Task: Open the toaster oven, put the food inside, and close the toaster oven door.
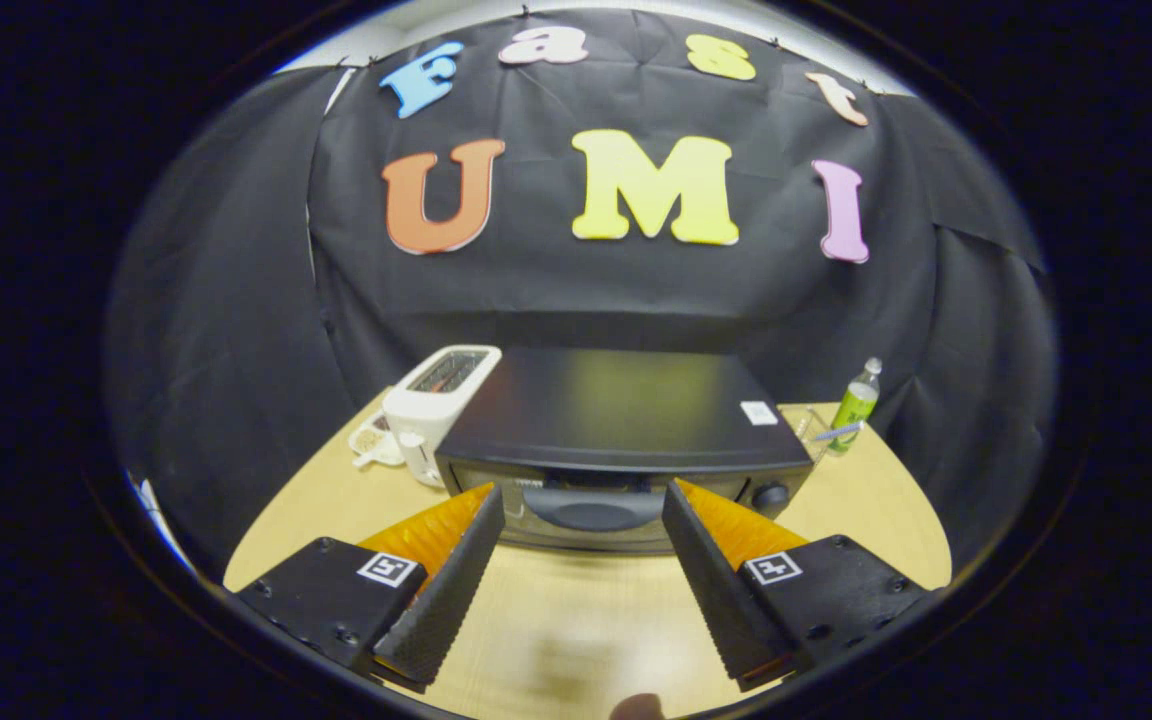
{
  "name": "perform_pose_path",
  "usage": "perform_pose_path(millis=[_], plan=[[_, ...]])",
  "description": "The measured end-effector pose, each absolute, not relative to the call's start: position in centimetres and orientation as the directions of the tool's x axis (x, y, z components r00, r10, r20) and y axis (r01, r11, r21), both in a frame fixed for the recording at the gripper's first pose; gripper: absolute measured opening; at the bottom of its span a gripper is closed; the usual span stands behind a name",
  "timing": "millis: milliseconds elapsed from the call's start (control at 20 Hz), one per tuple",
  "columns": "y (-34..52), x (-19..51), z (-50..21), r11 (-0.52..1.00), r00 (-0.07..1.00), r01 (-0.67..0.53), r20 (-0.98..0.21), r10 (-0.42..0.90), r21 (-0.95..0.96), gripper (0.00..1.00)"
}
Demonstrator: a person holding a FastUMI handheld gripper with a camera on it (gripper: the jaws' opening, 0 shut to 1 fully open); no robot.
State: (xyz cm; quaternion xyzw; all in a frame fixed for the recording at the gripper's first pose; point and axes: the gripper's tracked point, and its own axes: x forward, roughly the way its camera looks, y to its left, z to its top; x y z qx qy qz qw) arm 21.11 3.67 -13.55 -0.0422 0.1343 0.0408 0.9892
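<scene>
A: Where does it stand right now?

B: The gripper [584, 520] has its fingers spread wide and holds nothing. Between them, just ahead, sits the toaster oven [626, 440] on the wooden counter [876, 500], door shut. The dark handle [591, 510] on that door lies in the gap between the fingertips.

A: So what could go wrong?

B: To my eye the handle is low and shallow. If the fingers come in too high they would press on the door glass rather than hook the handle, and a pull would slip off. A hard tug might also drag the whole toaster oven forward across the counter, since nothing braces it. The round knob [769, 495], just right of the handle, is near enough that the right finger could catch it.

A: And its neighbours?

B: A white slot toaster [436, 405] stands touching or nearly touching the toaster oven's left side, with a small white cup [373, 440] further left. A green bottle [856, 400] stands well to the right, behind the toaster oven's front. A wide swing might knock either.

A: What can't you make out?

B: The food. I cannot pick it out anywhere. There is a rounded blurred bit [636, 707] on the near side of the toaster oven, below the fingers, cut off; I cannot tell what it is. The lower door is hidden by the fingers, and something thin lies beside the bottle, too small to name.
</scene>
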Motion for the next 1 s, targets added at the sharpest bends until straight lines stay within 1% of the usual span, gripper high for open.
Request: perform_pose_path(millis=[200, 400, 600, 850, 1000], plan=[[3.6, 17.2, -3.8, 0.998, 0.991, -0.067, -0.116, 0.065, -0.020, 1.00], [2.6, 12.5, 2.6, 0.999, 0.999, -0.038, -0.023, 0.038, -0.002, 1.00], [2.7, 7.6, 5.0, 0.999, 0.998, -0.036, 0.041, 0.037, -0.026, 1.00], [2.8, 3.4, 4.9, 0.999, 0.998, -0.028, 0.065, 0.026, 0.022, 1.00], [2.4, 2.1, 4.4, 0.999, 0.997, -0.013, 0.073, 0.010, 0.037, 1.00]])
